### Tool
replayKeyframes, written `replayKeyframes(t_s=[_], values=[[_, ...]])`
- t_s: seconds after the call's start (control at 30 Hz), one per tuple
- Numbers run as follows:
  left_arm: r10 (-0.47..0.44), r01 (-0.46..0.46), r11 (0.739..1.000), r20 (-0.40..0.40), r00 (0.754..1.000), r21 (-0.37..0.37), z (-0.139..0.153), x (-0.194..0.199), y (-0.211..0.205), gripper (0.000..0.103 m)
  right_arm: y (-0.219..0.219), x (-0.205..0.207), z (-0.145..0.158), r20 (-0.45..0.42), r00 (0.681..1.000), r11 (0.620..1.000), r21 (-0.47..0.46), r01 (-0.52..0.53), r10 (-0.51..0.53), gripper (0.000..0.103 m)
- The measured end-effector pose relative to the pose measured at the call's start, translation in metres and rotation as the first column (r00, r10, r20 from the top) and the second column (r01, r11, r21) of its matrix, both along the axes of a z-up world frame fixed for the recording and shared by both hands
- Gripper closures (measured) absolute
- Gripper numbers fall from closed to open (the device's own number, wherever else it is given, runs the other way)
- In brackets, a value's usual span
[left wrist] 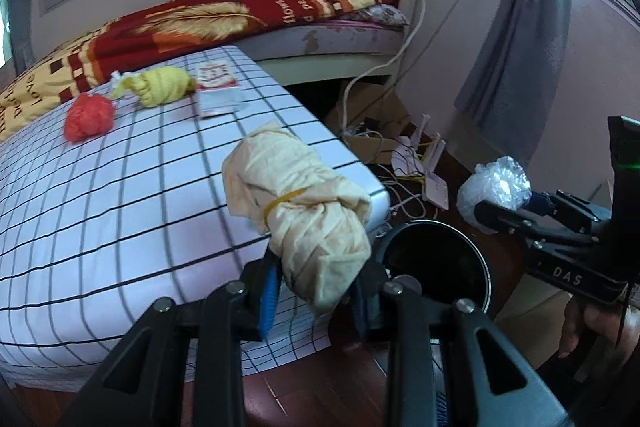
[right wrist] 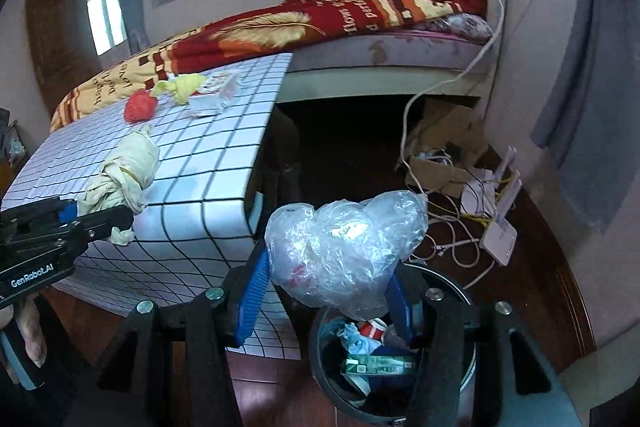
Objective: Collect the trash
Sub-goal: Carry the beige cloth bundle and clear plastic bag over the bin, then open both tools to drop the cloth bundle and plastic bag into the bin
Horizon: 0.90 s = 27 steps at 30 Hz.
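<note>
Trash: clear plastic wad [right wrist: 344,251] pinched in right gripper [right wrist: 326,291] directly above bin [right wrist: 332,387] | cream bundle [left wrist: 300,203] clamped in left gripper [left wrist: 316,291] beside bin, over table [left wrist: 120,227] edge | risk: light wad drifts past bin rim on release.

We see the mouth of the black bin [right wrist: 400,367] partly filled with packets, and the clear plastic bag [right wrist: 344,251] hangs right above it, blocking the way in. The table edge [left wrist: 372,195] stands close on the left. On the right, cables and a router [right wrist: 500,235] crowd the floor
</note>
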<state>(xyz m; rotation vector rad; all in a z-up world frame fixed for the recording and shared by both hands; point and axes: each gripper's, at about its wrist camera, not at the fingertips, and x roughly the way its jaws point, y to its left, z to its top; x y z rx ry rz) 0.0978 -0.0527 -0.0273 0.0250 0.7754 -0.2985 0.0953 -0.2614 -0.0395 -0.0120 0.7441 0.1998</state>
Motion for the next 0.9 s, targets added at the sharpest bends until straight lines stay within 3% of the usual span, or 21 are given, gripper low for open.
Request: replayKeyframes(t_s=[0.43,0.9], values=[[-0.115,0.115,0.993,-0.037,0.993,-0.001,-0.014,-0.003,-0.05,0.071,-0.048,-0.011,-0.02,-0.043,0.994,0.995,0.004,0.096,-0.095,0.047],[-0.217,0.214,0.976,-0.141,0.966,-0.037,-0.051,0.001,-0.095,0.071,-0.087,-0.02,-0.054,-0.116,0.979,0.986,-0.017,0.167,-0.168,0.047]])
